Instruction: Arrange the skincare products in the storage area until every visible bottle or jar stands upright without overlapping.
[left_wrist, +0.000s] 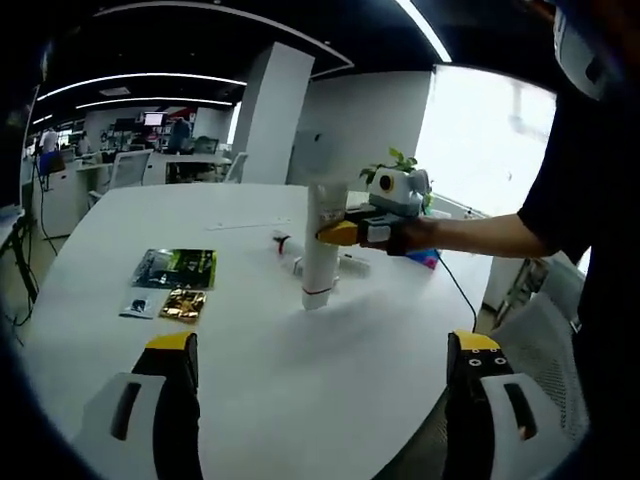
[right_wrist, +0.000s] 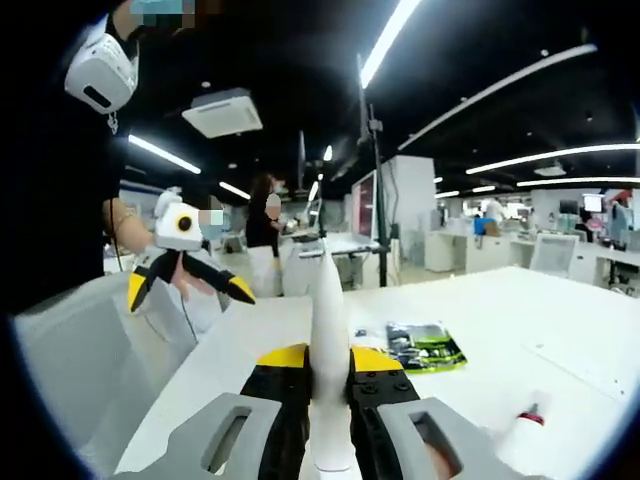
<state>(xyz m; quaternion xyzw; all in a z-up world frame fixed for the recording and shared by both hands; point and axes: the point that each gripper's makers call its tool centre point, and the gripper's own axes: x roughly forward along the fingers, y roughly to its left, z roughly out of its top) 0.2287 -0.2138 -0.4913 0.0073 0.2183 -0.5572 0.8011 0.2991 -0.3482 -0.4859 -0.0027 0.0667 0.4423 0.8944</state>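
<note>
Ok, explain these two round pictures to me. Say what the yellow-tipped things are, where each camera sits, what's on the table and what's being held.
A person holds a pair of tongs in each hand, with a camera on each pair. The left gripper view looks over the open left tongs across a white table. The right tongs grip an upright white tube. Two foil packets and small items lie beyond. The right gripper view looks along the tube, with the left tongs in the air.

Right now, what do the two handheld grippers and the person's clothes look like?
The left gripper has black jaws with yellow tips on light grey slotted bodies. The right gripper matches: black jaws, yellow tips, grey slotted bodies. The person wears a dark short sleeve, and a dark cable trails from the right gripper.
</note>
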